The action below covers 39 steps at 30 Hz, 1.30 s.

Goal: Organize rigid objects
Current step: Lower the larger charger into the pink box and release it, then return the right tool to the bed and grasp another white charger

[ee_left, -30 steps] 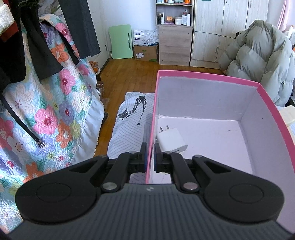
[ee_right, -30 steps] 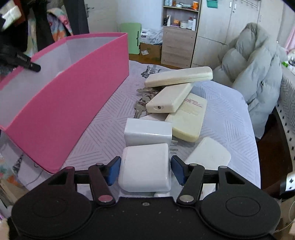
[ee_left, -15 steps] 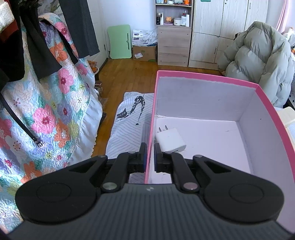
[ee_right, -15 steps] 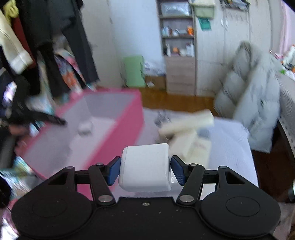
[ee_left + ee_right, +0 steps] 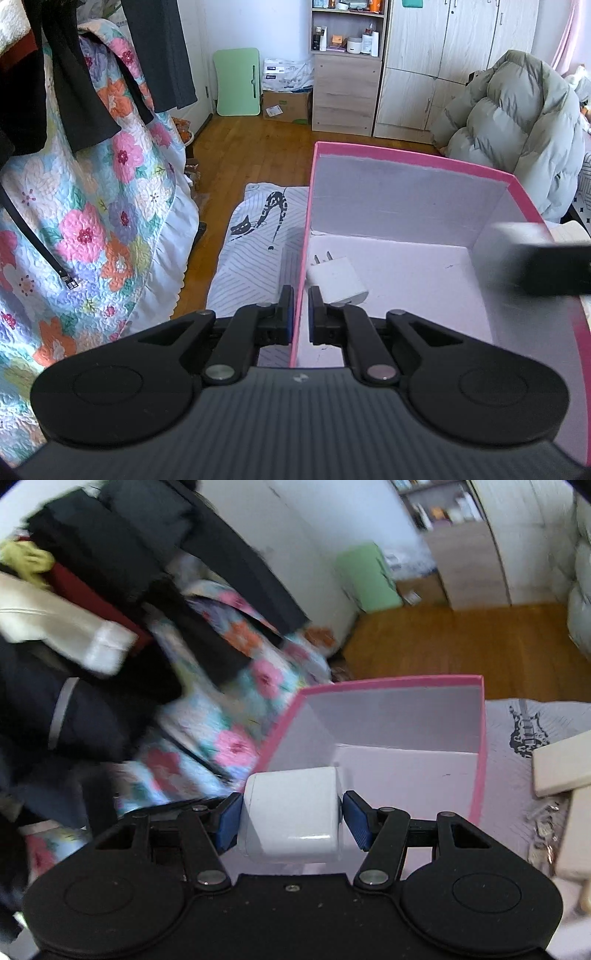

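My left gripper [image 5: 301, 314] is shut on the left wall of the pink box [image 5: 310, 206], one finger outside and one inside. A white plug adapter [image 5: 338, 278] lies on the box floor just past the inner finger. My right gripper [image 5: 291, 812] is shut on a white charger block [image 5: 293, 812] and holds it in the air over the near part of the pink box [image 5: 480, 760]. In the left wrist view the right gripper shows as a dark blur [image 5: 546, 266] over the box's right wall.
Cream flat cases [image 5: 561, 768] and keys [image 5: 543, 834] lie on the grey patterned cloth [image 5: 517, 716] right of the box. A floral quilt [image 5: 92, 221] and hanging dark clothes [image 5: 85, 85] stand to the left. A grey puffer coat [image 5: 517, 133] sits at back right.
My right gripper lifted the white charger block off the cloth and swung it left, over the pink box. It now enters the left wrist view as a blur. The left gripper stayed put.
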Tool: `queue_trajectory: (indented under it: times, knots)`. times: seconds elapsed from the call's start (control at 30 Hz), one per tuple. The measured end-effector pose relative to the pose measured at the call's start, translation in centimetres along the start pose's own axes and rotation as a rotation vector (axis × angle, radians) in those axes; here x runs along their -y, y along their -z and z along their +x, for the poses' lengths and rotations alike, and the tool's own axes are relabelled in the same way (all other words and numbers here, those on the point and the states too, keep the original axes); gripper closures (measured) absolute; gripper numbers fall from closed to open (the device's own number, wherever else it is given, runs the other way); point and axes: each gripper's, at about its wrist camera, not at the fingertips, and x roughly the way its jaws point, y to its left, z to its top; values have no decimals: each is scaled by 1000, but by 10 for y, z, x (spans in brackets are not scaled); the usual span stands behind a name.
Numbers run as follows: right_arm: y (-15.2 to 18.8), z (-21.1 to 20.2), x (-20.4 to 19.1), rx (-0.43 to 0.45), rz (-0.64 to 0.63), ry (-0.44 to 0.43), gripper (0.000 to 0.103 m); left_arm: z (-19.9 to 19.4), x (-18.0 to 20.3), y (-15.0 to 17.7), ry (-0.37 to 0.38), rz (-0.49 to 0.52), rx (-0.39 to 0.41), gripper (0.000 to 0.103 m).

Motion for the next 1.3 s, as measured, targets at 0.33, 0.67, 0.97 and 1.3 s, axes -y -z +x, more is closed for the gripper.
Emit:
queue_trajectory:
  times: [0.33, 0.67, 0.97, 1.3]
  knots:
    - [-23, 102, 10, -151, -7, 262, 39, 0, -3, 1, 23, -18, 6, 97]
    - [-33, 137, 38, -164, 130, 356, 33, -1, 0, 2, 18, -7, 6, 97]
    - [-26, 65, 2, -76, 27, 248, 27, -1, 6, 1, -8, 17, 5, 97]
    - [4, -61, -10, 117, -168, 194, 27, -1, 13, 2, -48, 56, -5, 96]
